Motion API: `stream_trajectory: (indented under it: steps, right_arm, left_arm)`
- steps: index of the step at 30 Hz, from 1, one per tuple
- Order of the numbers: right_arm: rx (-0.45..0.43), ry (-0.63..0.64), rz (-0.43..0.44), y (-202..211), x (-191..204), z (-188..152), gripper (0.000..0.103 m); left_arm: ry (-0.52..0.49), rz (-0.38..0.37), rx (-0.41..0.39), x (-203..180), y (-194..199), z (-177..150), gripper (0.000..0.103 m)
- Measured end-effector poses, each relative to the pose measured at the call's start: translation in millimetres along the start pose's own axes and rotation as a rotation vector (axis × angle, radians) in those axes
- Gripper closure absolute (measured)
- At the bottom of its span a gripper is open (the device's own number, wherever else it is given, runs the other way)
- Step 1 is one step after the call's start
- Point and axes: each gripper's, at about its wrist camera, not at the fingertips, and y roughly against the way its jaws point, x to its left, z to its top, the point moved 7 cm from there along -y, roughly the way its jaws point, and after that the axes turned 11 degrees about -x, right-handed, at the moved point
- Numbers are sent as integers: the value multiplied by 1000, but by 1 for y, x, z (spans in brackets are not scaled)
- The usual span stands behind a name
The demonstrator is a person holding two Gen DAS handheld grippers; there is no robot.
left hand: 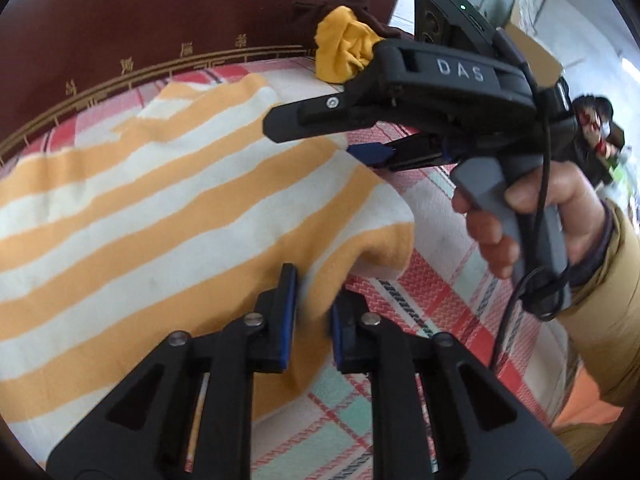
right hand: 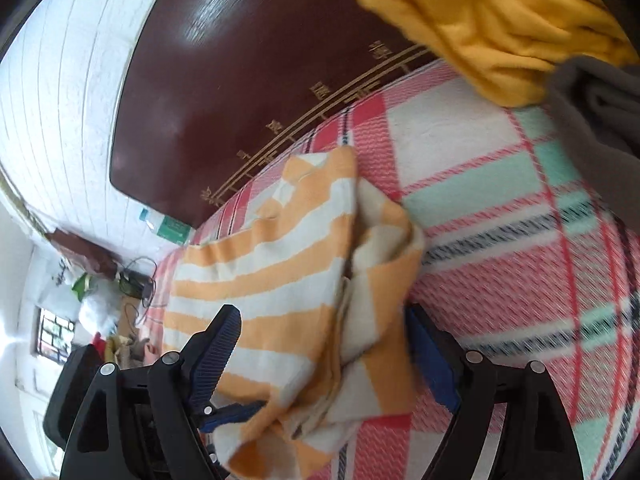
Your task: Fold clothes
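Note:
An orange-and-white striped garment [left hand: 160, 208] lies on the plaid bed cover [left hand: 420, 300]. My left gripper [left hand: 313, 320] is at the garment's near edge, jaws a little apart, with a fold of the cloth between the blue pads. My right gripper [left hand: 320, 136] reaches in from the right, jaws wide open over the garment's far right edge. In the right wrist view the garment [right hand: 280, 272] is bunched between my right gripper's [right hand: 324, 344] spread fingers, which do not close on it. The left gripper's pads show at the lower left.
A crumpled yellow garment [left hand: 344, 46] lies by the dark brown headboard [left hand: 160, 28], also seen in the right wrist view [right hand: 492, 28]. A grey cloth [right hand: 600, 108] lies at the right. The plaid cover [right hand: 520, 220] stretches right. A cluttered room corner [right hand: 92, 288] lies beyond the bed.

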Motion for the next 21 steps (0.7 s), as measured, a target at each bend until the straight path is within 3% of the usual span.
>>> stream_trajectory:
  steps: [1, 3, 4, 6, 11, 19, 21]
  right_arm:
    - [4, 17, -4, -3, 2, 0, 19]
    - [12, 43, -11, -9, 5, -1, 42]
    - [29, 31, -6, -13, 3, -4, 82]
    - [56, -3, 13, -21, -2, -9, 83]
    - [3, -25, 69, -10, 21, -1, 83]
    - [-2, 157, 118, -17, 134, 11, 83]
    - [18, 208, 137, -30, 166, 7, 84]
  left_arm:
    - [7, -2, 0, -1, 0, -1, 86]
    - [15, -2, 0, -3, 1, -4, 86]
    - [16, -1, 0, -3, 2, -5, 86]
    - [48, -18, -1, -2, 3, -5, 86]
    - [137, -84, -36, 3, 18, 0, 87]
    - [316, -211, -161, 27, 76, 11, 87]
    - [366, -193, -195, 47, 94, 1, 87]
